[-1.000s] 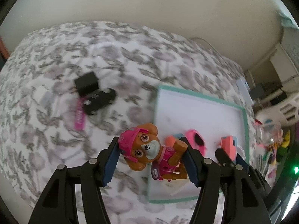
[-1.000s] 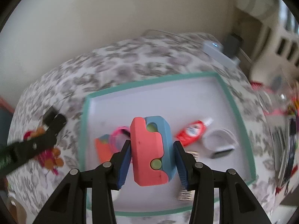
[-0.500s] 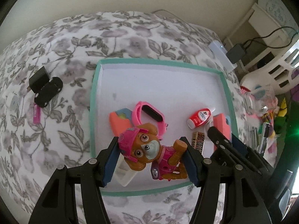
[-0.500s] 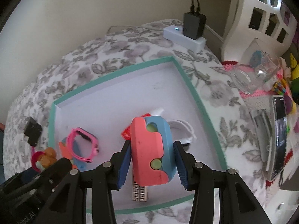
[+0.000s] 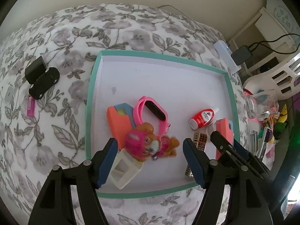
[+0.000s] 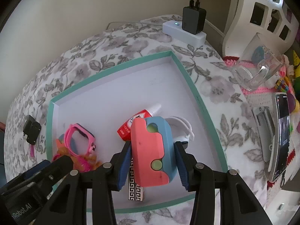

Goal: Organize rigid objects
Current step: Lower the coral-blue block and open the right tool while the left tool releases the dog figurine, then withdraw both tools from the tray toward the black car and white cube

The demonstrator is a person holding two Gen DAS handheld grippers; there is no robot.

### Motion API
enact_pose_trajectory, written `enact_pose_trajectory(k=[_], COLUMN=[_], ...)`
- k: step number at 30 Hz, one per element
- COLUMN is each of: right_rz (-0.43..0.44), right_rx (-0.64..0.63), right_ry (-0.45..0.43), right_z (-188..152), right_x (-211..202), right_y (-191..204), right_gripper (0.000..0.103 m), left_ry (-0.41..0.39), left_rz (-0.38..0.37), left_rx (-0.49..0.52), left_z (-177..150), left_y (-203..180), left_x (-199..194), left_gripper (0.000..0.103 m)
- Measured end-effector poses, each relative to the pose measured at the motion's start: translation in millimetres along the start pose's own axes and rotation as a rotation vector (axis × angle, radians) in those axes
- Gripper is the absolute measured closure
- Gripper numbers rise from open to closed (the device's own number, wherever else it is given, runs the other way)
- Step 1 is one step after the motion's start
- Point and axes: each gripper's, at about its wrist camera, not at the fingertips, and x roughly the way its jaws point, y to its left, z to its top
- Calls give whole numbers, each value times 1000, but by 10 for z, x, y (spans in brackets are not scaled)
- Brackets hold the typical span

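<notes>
Between the left gripper (image 5: 150,159) jaws, which have just been opening and now stand released, the blurred pup toy (image 5: 151,145) sits free over the teal-rimmed tray (image 5: 91,101), while the right gripper (image 6: 152,166) beside it clamps a pink-and-blue block (image 6: 151,151).

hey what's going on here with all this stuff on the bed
Someone is sorting small items into a teal-rimmed tray on a floral bedspread, using two handheld grippers. The left gripper has just been opening, and the pink puppy figure sits blurred between its pads, apparently just let go over the tray. The right gripper holds a pink-and-blue block above the tray. A black toy car lies outside on the bedspread.
</notes>
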Motion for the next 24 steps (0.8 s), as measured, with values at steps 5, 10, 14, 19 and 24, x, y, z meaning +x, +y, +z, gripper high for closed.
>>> enact_pose_trajectory(k=[5,10,14,19,24], right_rz=[8,15,18,14,10], right_rx=[-2,-24,-53,-94,-141], right_ry=[5,3,-1,-20,-53], right_z=[10,19,34,67,114], right_x=[1,-16,-22,-60,-121], right_y=[8,55,120,205,344], right_gripper=[55,55,48,42,33], left_ry=[-14,-59,-71,-67,-84], left_rz=[18,80,120,141,214], left_rx=[-5,-48,-119,-227,-344], left_z=[16,85,132,191,240], left_y=[55,247,520,908,1309], left_x=[-37,-125,-140,-109,-122], left_gripper=[30,30,29,28,14])
